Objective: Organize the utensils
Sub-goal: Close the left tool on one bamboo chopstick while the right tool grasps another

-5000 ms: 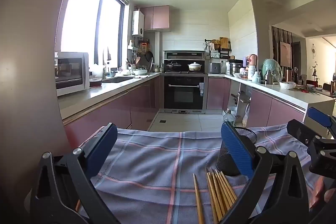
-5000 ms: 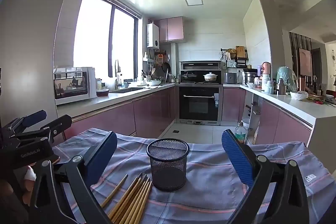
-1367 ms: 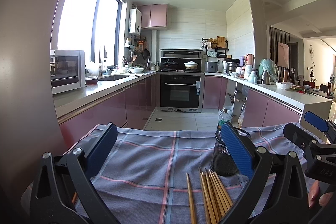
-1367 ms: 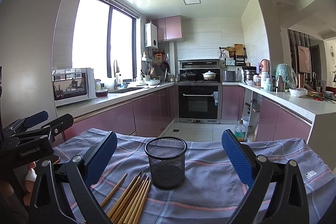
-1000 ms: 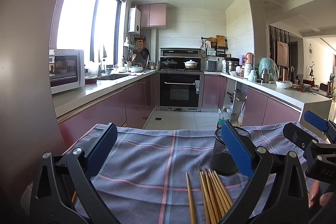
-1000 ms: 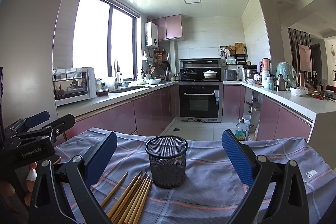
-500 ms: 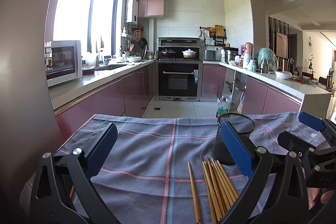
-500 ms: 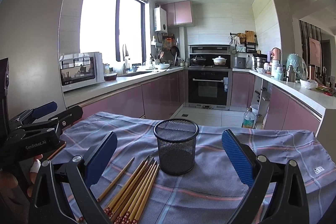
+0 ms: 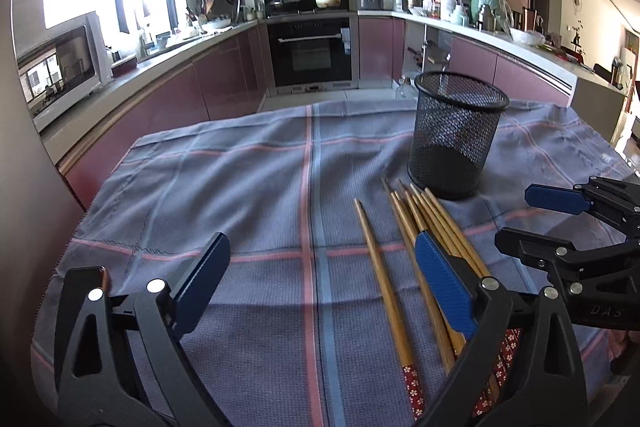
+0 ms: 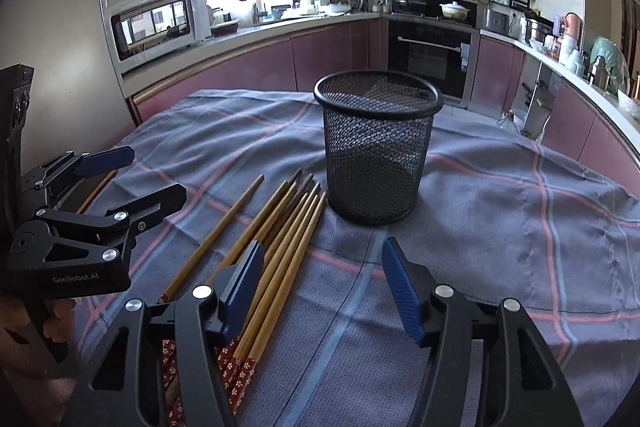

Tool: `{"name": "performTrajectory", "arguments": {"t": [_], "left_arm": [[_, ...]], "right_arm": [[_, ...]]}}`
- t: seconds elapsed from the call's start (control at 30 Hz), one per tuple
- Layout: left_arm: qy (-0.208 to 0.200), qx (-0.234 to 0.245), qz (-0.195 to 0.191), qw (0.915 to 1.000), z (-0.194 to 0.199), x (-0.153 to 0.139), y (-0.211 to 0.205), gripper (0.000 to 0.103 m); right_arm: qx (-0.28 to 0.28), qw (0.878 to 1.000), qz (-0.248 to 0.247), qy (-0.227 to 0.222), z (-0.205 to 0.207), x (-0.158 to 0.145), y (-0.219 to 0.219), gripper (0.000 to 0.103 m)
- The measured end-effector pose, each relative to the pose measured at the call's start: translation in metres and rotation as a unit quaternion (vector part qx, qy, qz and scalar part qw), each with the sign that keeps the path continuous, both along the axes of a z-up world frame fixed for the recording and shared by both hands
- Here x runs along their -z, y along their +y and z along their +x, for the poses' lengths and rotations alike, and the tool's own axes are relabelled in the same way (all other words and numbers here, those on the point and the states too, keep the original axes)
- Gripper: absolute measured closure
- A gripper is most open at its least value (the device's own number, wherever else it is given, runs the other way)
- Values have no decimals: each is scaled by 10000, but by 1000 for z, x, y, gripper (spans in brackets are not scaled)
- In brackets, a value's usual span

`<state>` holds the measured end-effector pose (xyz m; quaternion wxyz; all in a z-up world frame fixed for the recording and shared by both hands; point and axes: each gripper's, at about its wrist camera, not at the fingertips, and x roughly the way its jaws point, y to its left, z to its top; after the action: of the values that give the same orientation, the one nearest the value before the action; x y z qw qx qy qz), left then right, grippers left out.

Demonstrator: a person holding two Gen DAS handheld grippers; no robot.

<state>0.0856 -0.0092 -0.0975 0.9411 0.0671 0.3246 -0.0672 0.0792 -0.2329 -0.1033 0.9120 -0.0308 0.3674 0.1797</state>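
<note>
Several wooden chopsticks [image 9: 420, 227] with red patterned ends lie in a bundle on the plaid cloth, one a little apart on the left [image 9: 380, 279]. A black mesh cup [image 9: 454, 135] stands upright and empty just beyond their tips. My left gripper [image 9: 320, 279] is open and empty, low over the cloth, its right finger above the bundle. My right gripper [image 10: 320, 279] is open and empty, its left finger over the chopsticks [image 10: 280, 239], with the mesh cup [image 10: 378, 151] straight ahead. Each gripper shows in the other's view: the right gripper [image 9: 532, 217] and the left gripper [image 10: 136, 175].
The table is covered by a blue-grey cloth with pink stripes [image 9: 240, 187]. Behind it are kitchen counters, a microwave [image 10: 156, 23] on the left and an oven [image 9: 312, 47] at the back. One more chopstick [image 10: 98, 189] lies at the left under the left gripper.
Both grippers have tilted down and moved lower toward the cloth and closer to the chopsticks and cup. Both remain open. The chopsticks and cup have not moved.
</note>
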Motion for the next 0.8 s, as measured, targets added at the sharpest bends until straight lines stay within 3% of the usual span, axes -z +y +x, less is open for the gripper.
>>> {"name": "performTrajectory", "arguments": {"t": [0.13,0.23,0.4,0.67,0.8], "left_arm": [[310,102,82,9994,10,19,-8,21],[458,226,141,9986,15,27,-16,23],[683,386,143,9968,19,33,-23,29],[999,543,60,9935,29,39,-23,48],[1187,625,-50,9909,33,44,-21,51]], "right_arm": [[-80,9995,-94,294,7,13,5,62],[-94,9985,-33,545,13,20,5,67],[-182,9977,21,650,17,24,6,68],[-170,9967,-84,785,26,25,11,71],[-155,9960,-207,853,31,27,15,75]]}}
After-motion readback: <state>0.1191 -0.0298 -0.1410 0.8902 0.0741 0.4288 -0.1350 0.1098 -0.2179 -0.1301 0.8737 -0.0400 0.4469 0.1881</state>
